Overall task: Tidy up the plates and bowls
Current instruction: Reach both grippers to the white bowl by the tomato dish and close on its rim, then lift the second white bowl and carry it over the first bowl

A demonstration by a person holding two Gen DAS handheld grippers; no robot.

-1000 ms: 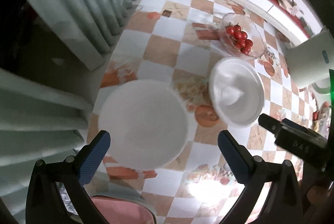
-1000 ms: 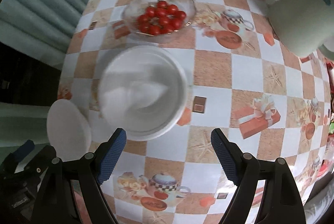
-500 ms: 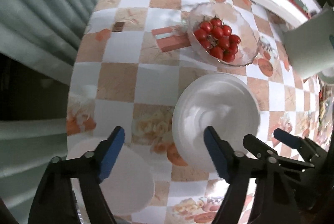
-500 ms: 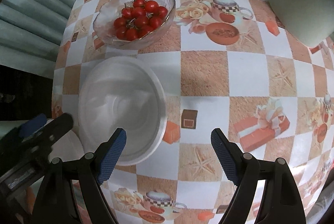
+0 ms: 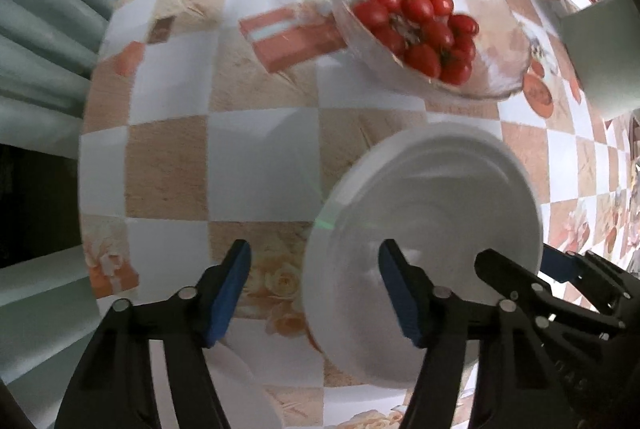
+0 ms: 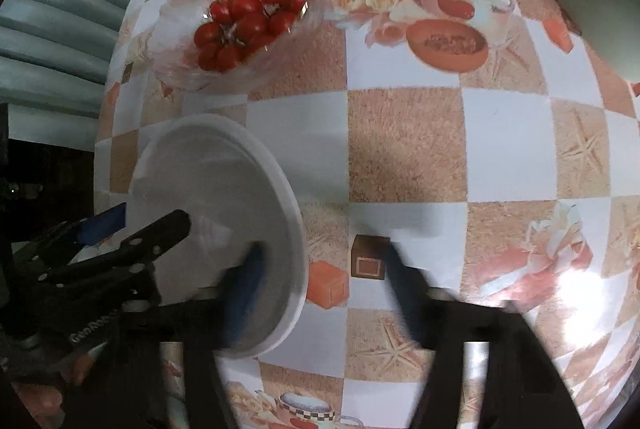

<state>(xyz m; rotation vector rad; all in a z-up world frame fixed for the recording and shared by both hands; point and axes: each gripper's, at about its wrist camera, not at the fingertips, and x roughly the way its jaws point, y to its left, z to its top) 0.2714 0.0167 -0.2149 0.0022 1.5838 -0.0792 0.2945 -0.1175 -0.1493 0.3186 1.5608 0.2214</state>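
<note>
Bowl (image 5: pixel 424 229) on worktop (image 5: pixel 256 157), straddled at both rims. Left hand-held gripper (image 5: pixel 314 293) and right hand-held gripper (image 6: pixel 320 281) just narrowed from wide, half-closed, pads not yet pressing. Both lower than a second ago; two-sided lift likely imminent.

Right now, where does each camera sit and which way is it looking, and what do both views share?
Left wrist: on the left gripper, looking down at the checkered tablecloth; its fingers straddle the white bowl's rim.
Right wrist: on the right gripper, looking steeply down; its blurred fingers straddle the opposite rim, their jaws just closing.
Shared: the white bowl, the glass bowl of cherry tomatoes, and each other's gripper.
</note>
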